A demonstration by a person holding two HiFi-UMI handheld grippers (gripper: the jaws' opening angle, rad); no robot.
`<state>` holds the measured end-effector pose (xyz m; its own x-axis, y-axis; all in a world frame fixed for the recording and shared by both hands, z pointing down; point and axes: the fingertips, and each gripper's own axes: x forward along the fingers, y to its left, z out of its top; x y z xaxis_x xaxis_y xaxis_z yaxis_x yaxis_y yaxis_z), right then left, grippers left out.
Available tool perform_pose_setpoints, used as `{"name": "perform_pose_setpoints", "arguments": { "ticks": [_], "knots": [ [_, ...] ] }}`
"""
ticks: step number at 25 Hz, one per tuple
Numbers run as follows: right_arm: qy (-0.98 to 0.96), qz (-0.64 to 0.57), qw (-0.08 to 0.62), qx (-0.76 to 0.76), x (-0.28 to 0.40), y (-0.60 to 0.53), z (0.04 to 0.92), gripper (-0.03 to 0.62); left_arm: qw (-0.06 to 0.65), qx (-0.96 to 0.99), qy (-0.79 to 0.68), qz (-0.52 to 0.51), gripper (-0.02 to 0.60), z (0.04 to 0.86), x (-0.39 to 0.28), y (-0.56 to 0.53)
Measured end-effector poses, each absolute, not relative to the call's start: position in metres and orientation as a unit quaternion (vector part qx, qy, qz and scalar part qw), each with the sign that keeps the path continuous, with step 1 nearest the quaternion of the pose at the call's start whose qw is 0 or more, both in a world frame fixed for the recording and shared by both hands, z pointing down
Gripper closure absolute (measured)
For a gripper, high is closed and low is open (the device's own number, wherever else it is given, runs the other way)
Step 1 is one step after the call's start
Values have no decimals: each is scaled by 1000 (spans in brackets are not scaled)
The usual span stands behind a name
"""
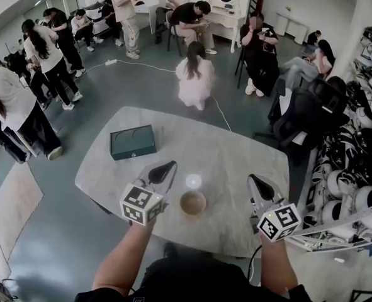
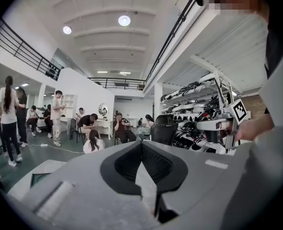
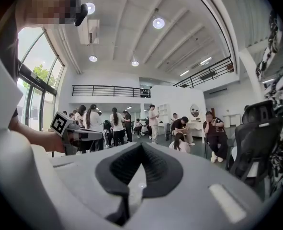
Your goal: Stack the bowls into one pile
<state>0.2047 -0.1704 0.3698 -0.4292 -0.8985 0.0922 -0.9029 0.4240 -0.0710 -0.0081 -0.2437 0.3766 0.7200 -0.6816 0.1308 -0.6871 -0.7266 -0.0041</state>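
Two hand-held grippers hover over a pale, marble-patterned table [image 1: 236, 143], one on either side of a tan bowl [image 1: 192, 202] that sits upright close to the table's near edge; whether other bowls nest inside it cannot be told from above. The left gripper [image 1: 171, 165], just left of the bowl, has its black jaws pressed together with nothing between them, as its own view shows. The right gripper [image 1: 252, 180], to the right of the bowl and a little farther off, is likewise closed and empty. Neither touches the bowl. A dark green box [image 1: 132, 142] lies flat toward the far left of the table, well apart from the bowl, and a bright spot of reflected light [image 1: 193, 181] shows on the tabletop just beyond the bowl. Past the far edge a person [image 1: 195, 77] crouches on the grey floor, and a black office chair [image 1: 302, 115] stands at the far right
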Motion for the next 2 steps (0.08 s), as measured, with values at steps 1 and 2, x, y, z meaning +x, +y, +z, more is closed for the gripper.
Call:
{"name": "perform_pose_setpoints", "arguments": {
  "ticks": [1,2],
  "knots": [
    [-843,57,21,535,206,-169,373,592,24,927,-368,64,572,381,-8,-242],
    [-842,60,21,535,207,-167,376,592,26,928,-366,66,572,385,-7,-240]
  ]
}}
